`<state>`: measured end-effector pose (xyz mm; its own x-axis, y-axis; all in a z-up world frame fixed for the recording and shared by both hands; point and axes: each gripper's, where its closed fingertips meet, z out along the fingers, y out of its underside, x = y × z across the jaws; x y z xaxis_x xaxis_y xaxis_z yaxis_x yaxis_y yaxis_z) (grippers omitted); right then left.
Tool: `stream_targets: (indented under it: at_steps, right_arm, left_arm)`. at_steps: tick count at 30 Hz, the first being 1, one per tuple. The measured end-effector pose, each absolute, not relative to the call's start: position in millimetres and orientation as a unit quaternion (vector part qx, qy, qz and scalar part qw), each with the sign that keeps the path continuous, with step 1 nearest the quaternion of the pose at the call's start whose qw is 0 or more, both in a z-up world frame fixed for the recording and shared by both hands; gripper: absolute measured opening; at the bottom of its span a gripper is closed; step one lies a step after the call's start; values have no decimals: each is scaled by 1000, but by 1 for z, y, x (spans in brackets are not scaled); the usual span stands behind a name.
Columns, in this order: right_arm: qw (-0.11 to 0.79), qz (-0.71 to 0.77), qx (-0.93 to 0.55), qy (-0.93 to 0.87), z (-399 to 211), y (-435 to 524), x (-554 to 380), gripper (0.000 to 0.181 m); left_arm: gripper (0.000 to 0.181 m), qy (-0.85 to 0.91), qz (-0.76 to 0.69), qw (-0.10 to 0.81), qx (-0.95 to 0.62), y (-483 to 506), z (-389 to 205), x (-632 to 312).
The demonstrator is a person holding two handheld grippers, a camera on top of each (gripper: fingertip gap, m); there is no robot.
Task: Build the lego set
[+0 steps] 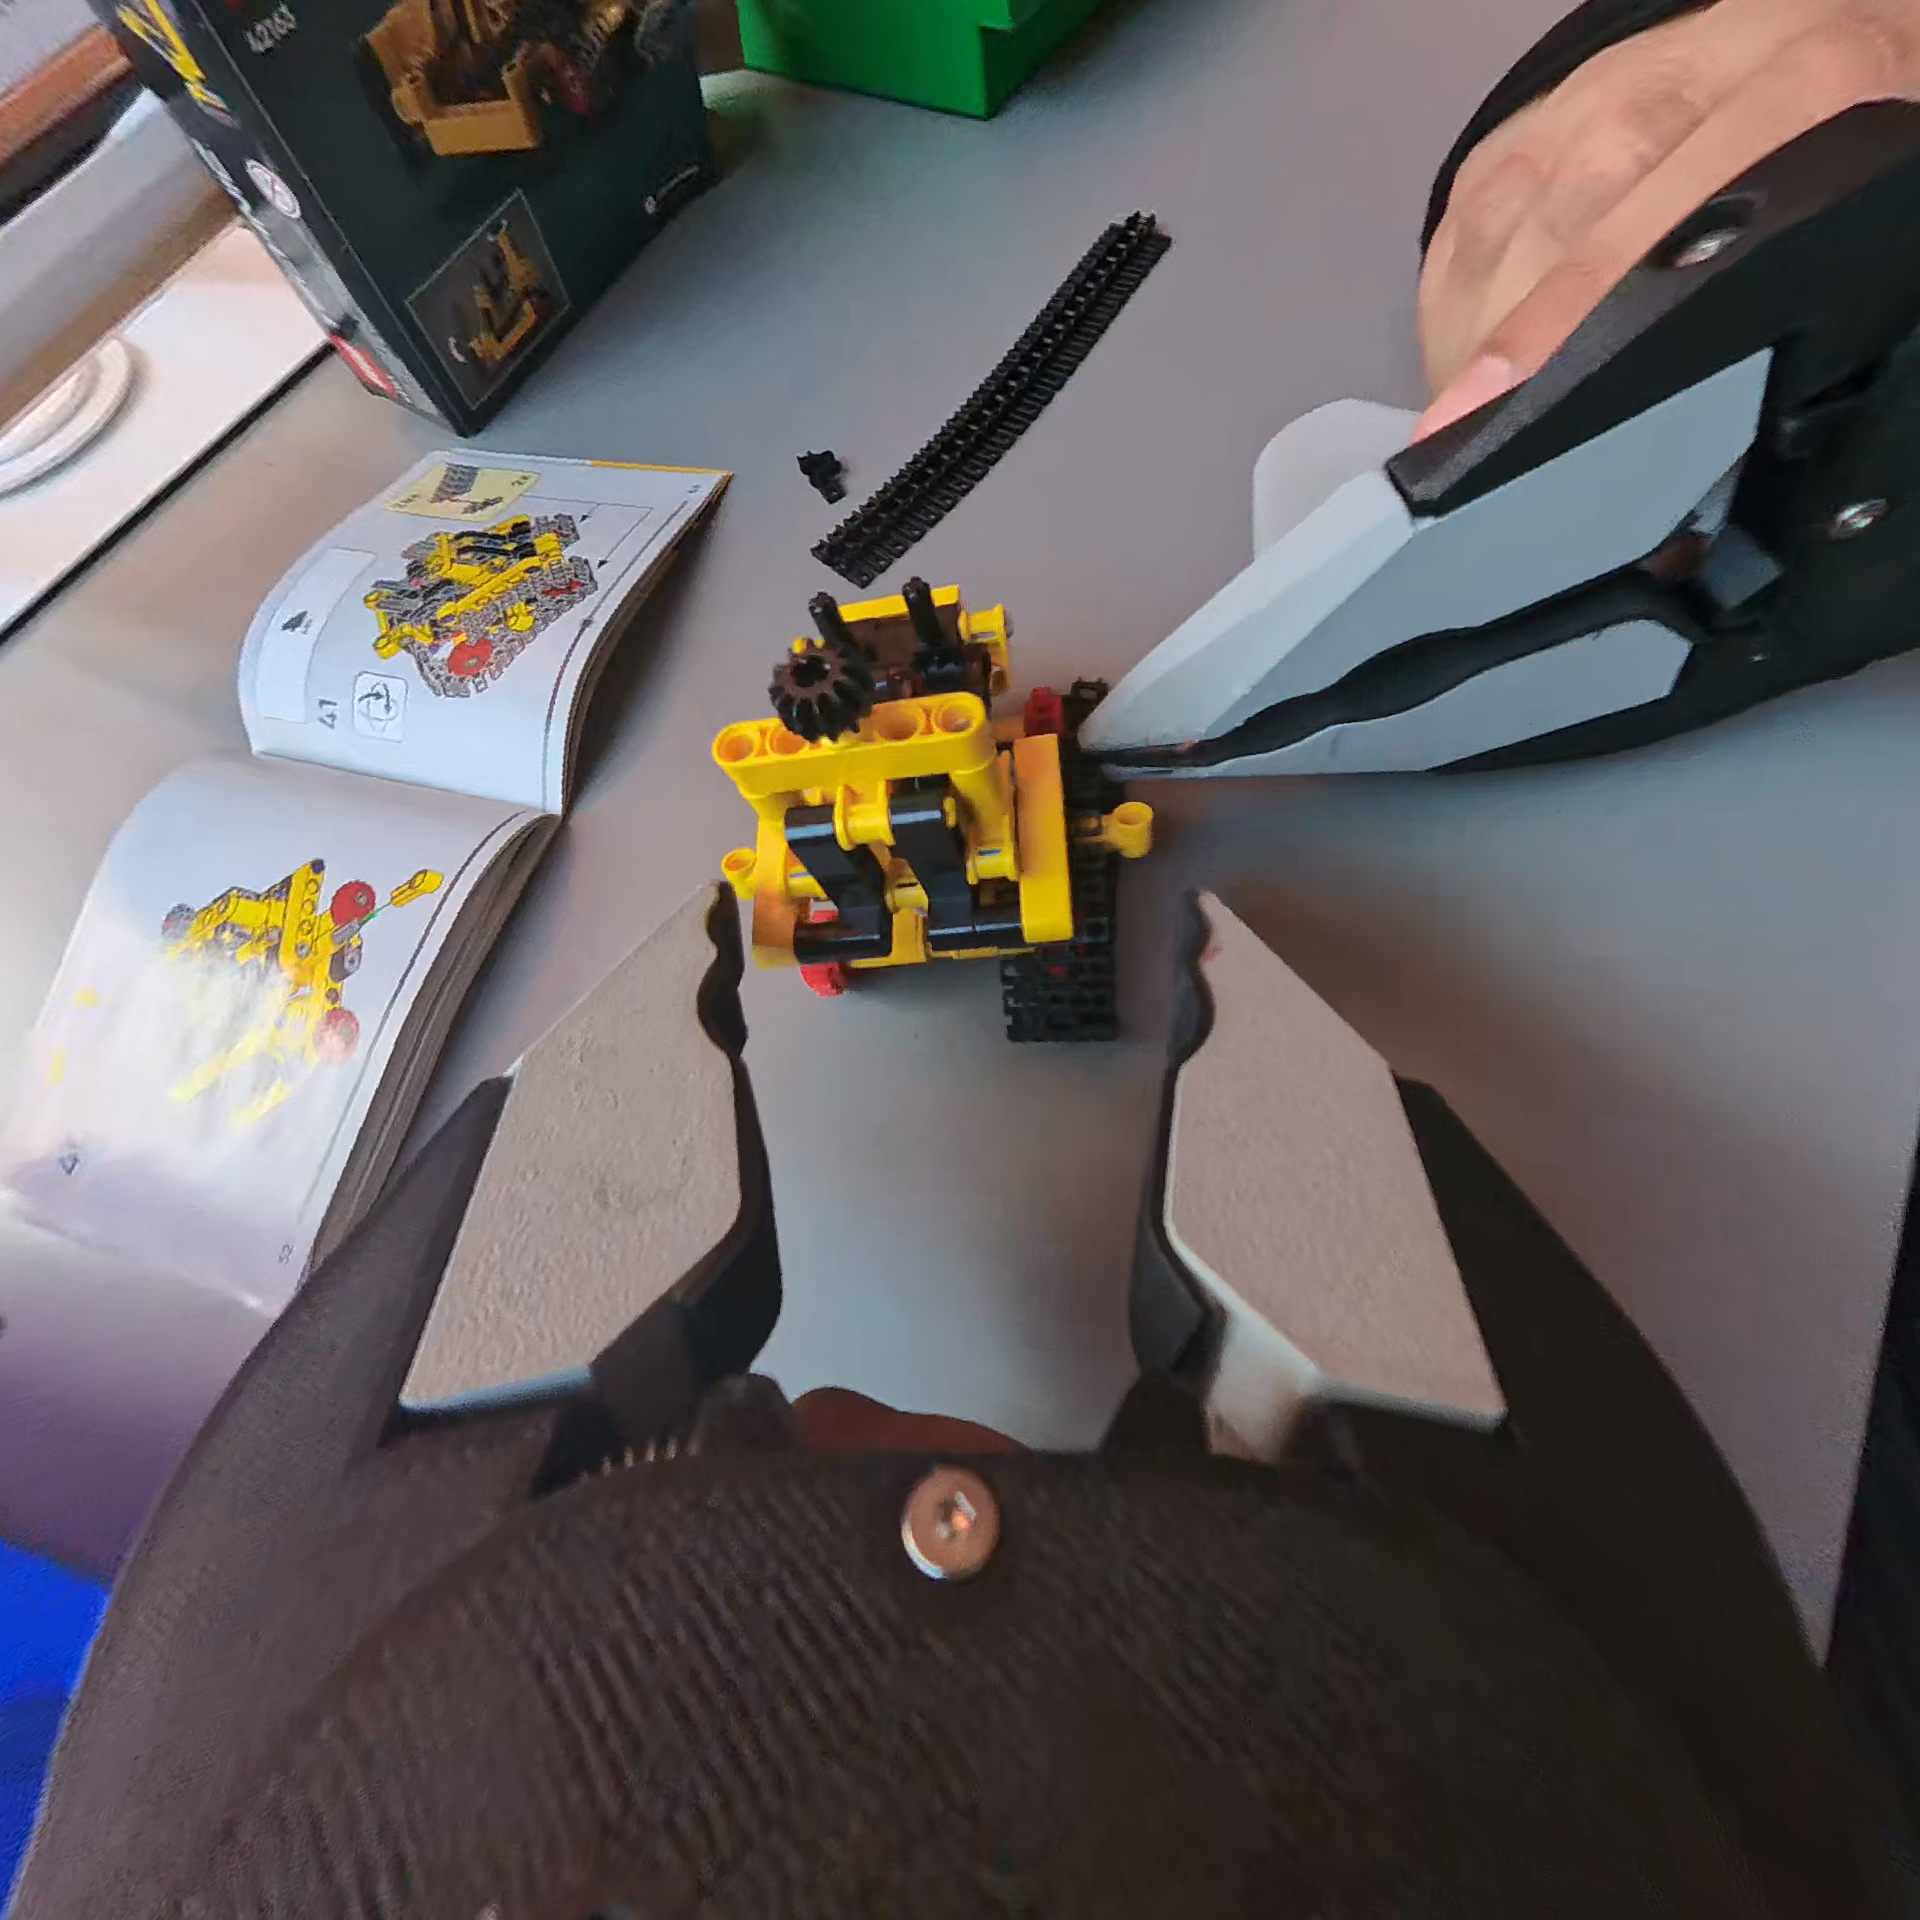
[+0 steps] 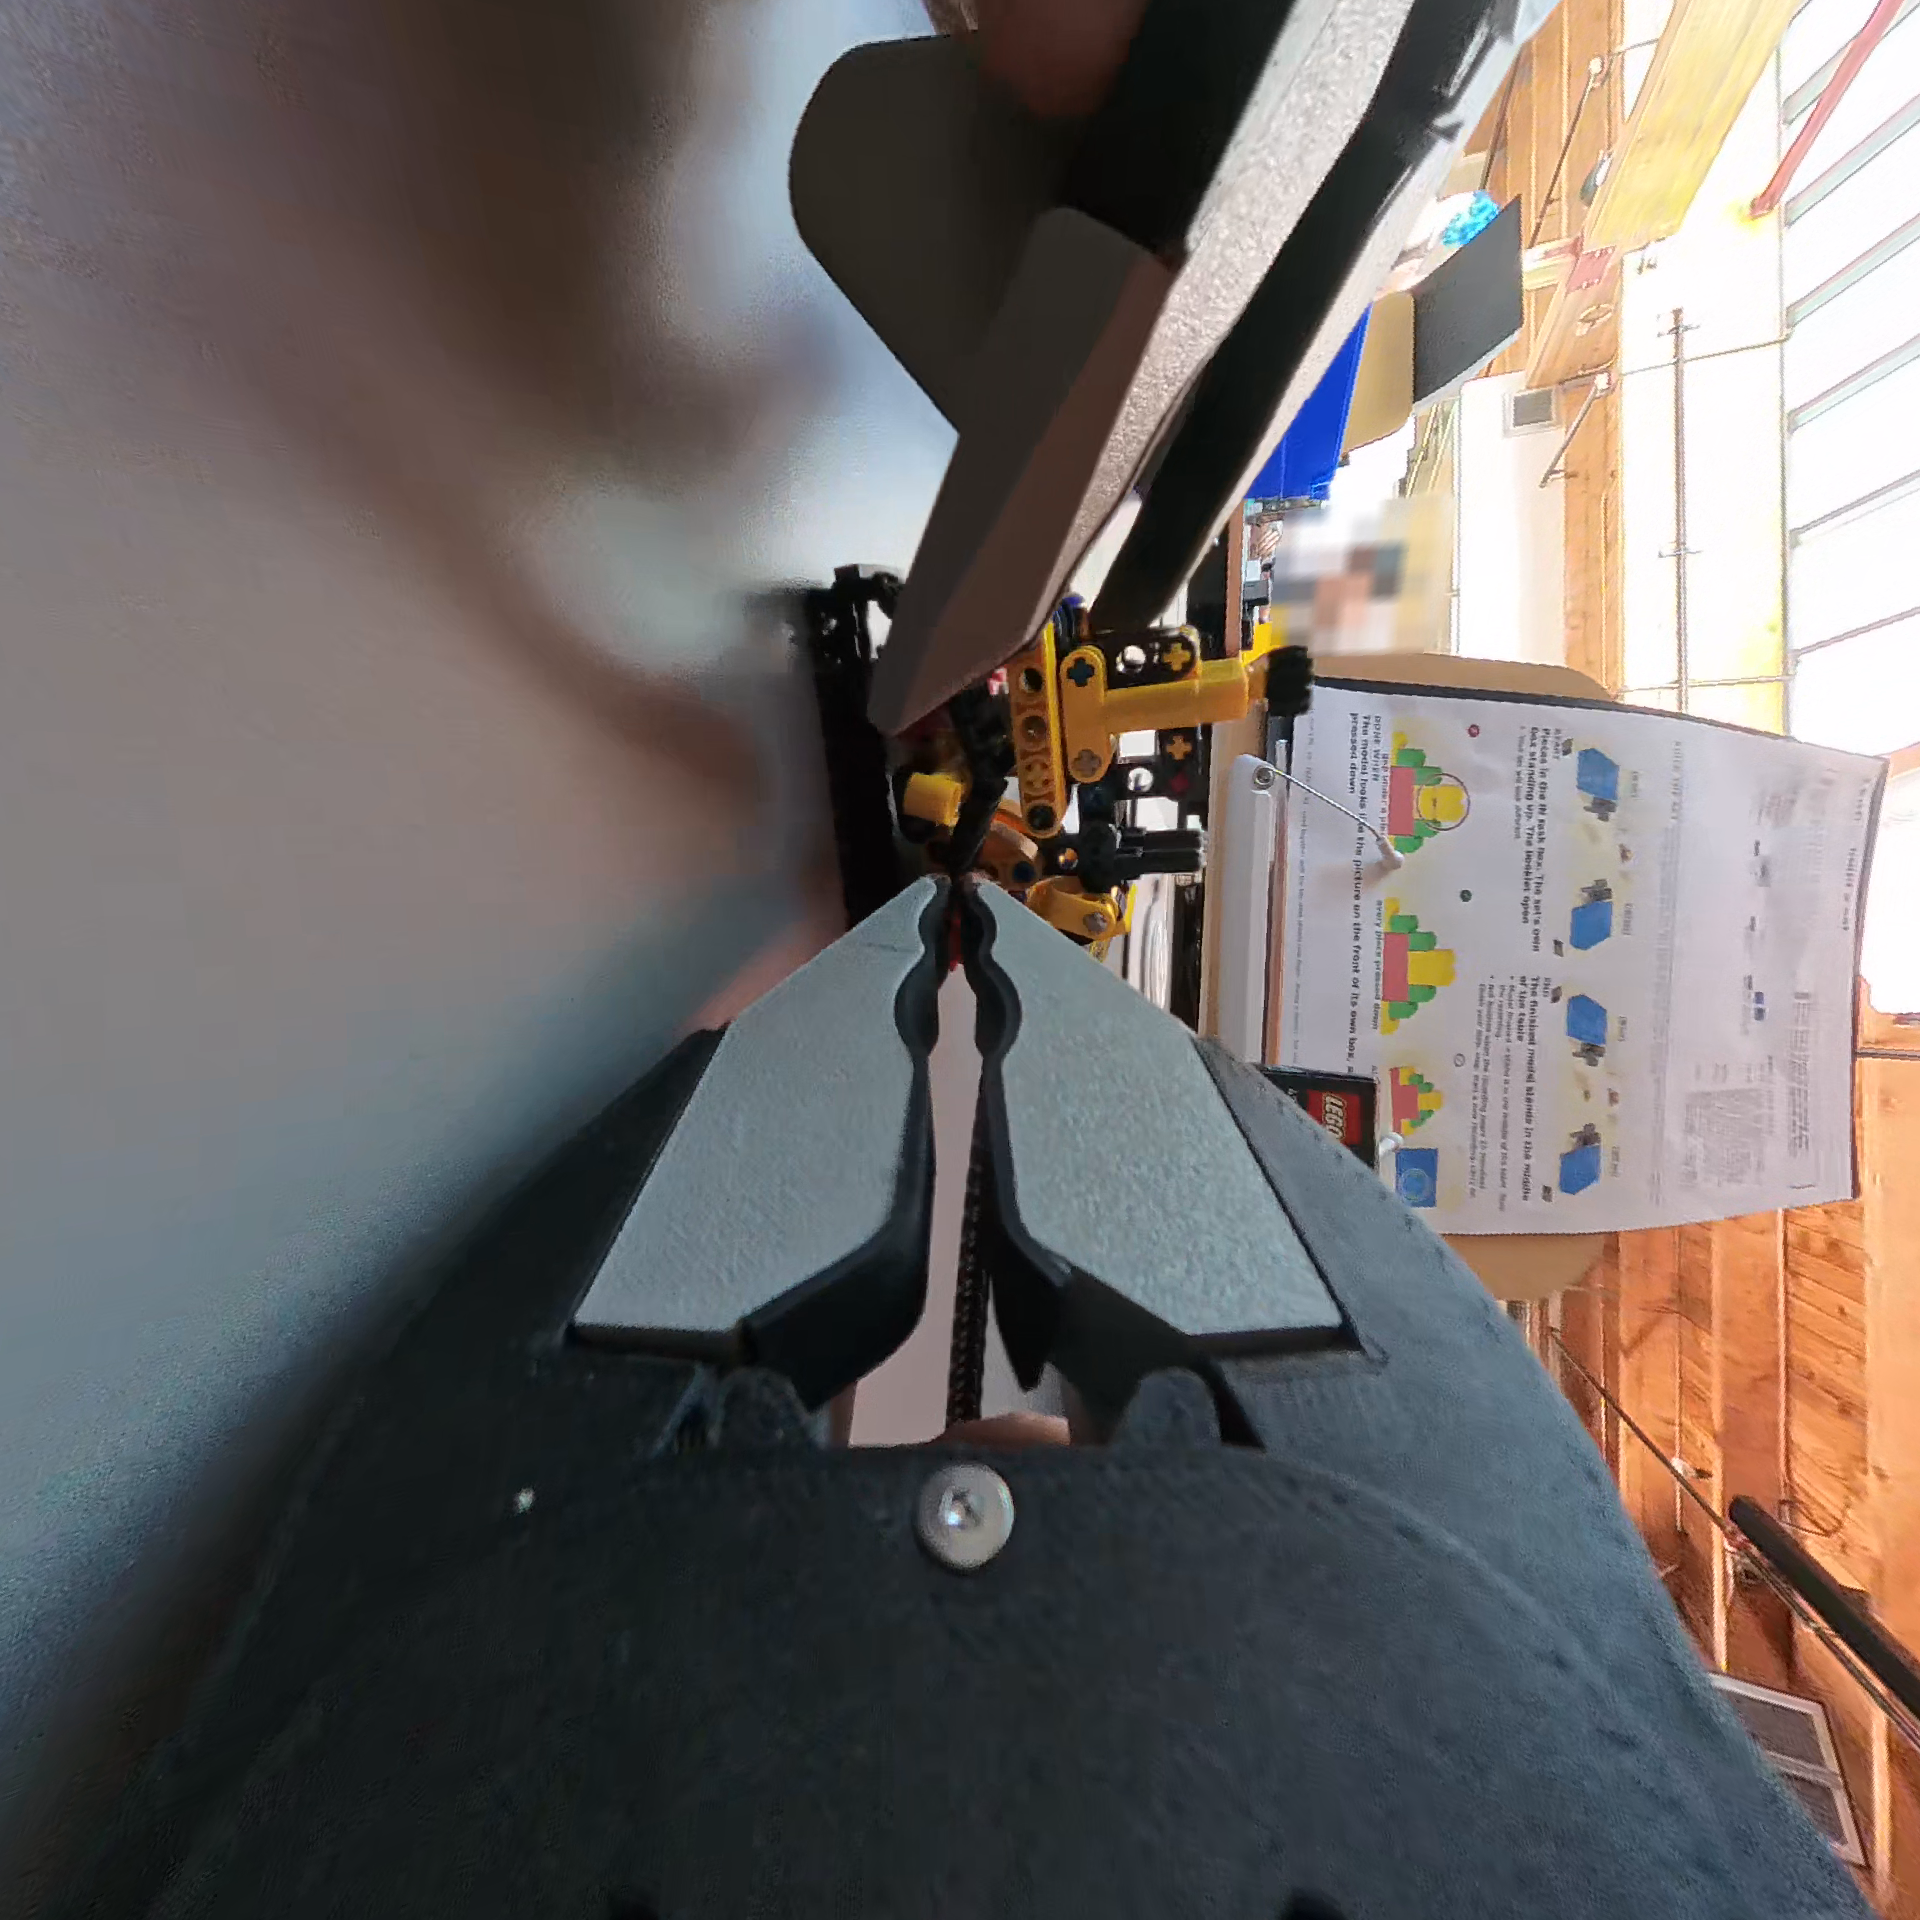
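A yellow and black lego bulldozer model stands on the grey table, with a black track fitted on its right side. My left gripper is open and empty, its jaws on either side of the model's near end, not touching it. My right gripper comes in from the right and is shut, its tips pinching the upper edge of that track. In the right wrist view the shut right gripper meets the model, and a finger of the left gripper crosses above.
A loose black track strip and a small black piece lie behind the model. An open instruction booklet lies at the left, the set's box behind it, and a green block at the far edge. A printed sheet hangs beyond. My right tips are roughly 12 centimetres from the small black piece.
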<state>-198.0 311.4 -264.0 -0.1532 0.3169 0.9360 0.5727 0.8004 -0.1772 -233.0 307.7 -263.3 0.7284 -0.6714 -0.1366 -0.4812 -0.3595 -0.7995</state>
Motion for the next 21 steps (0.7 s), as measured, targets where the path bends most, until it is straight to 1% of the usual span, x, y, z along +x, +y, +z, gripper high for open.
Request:
stream_targets:
  at_steps: [1, 8, 21]
  right_arm:
    - [580, -112, -298, -750, -263, 312, -198, 0]
    - [584, -140, -284, -747, -262, 313, -196, 0]
    - [595, -170, -297, -728, -256, 321, -187, 0]
  left_arm:
    - [78, 355, -113, 442, -816, 308, -263, -232]
    - [66, 357, -115, 447, -813, 312, -261, -233]
    - [66, 364, -119, 441, -811, 315, -263, -227]
